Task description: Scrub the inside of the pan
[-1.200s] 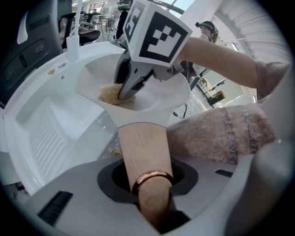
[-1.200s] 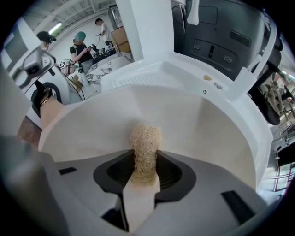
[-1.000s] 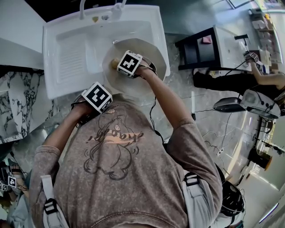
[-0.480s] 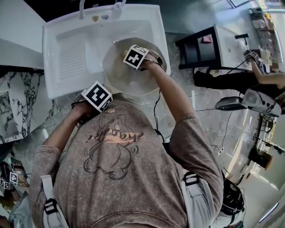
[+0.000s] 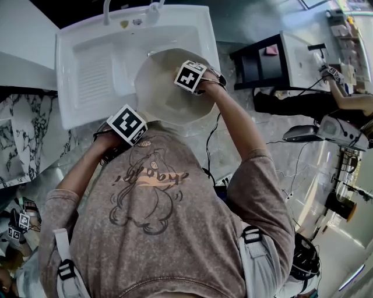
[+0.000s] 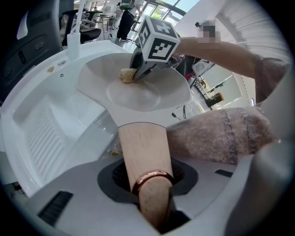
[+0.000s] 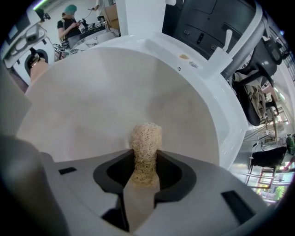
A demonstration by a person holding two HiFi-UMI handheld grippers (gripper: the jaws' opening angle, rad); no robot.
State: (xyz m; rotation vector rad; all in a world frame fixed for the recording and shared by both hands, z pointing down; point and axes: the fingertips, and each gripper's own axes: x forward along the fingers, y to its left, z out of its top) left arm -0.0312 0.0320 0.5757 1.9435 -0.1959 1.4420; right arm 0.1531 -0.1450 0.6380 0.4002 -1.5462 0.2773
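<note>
The left tool (image 6: 152,203) pinches the pan (image 6: 152,94) by its wooden handle (image 6: 142,147). The right tool (image 7: 140,189) pinches a scrubber (image 7: 145,140), maybe touching the pan's inside.

White sink (image 5: 69,93), set into a marble counter (image 5: 17,145) veined in black and grey. Ribbed draining board (image 5: 93,73) on the left half, basin on the right. White tap (image 5: 152,10) at the back rim, with a small yellowish speck (image 5: 124,24) on the rim just beside it. In the basin, a round cream pan (image 5: 160,87), filling most of the bowl and reaching over the sink's front rim toward the counter edge. Cannot tell whether the pan's underside touches the basin floor. More of the same pale marble to the right of the sink.
</note>
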